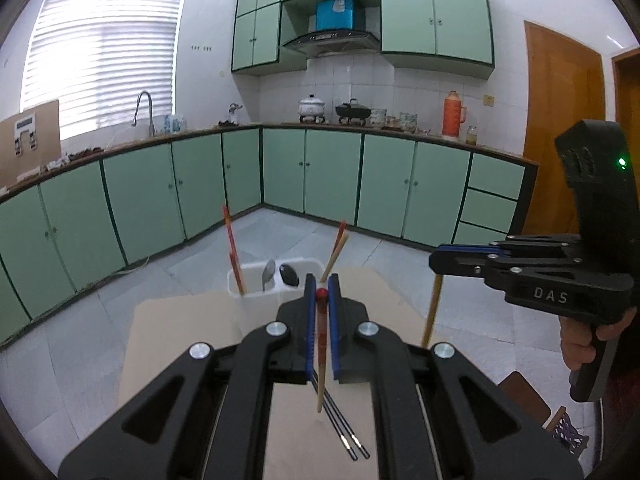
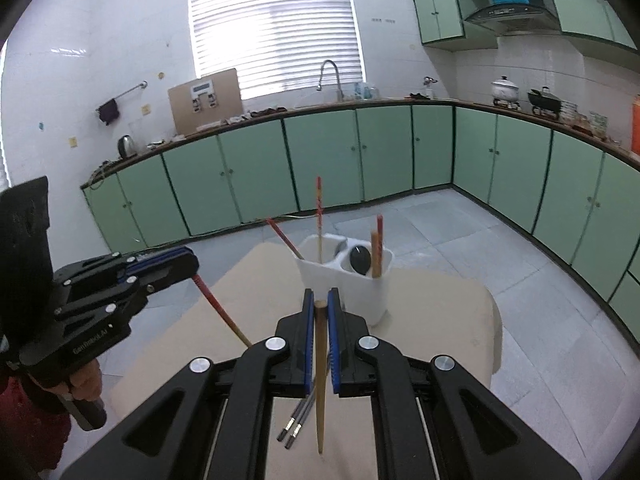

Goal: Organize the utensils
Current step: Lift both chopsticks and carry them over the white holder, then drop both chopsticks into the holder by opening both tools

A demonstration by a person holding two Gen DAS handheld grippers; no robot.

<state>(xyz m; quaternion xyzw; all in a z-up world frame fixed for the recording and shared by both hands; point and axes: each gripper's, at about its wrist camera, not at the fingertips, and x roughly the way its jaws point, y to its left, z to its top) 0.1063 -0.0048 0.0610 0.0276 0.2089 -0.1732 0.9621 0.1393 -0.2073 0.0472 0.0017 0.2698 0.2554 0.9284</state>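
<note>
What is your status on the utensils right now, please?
Left tool shut on red chopstick. Right tool shut on wooden chopstick. White utensil holder ahead, part filled. Dark chopstick pair loose on table; nothing blocking.

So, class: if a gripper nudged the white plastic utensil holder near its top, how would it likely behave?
The white plastic utensil holder is tall and narrow, so it may tip. It looks thin-walled and probably light, so it could slide on the beige tabletop. The red chopsticks leaning inside stick out well above the rim and would likely rattle.
</note>
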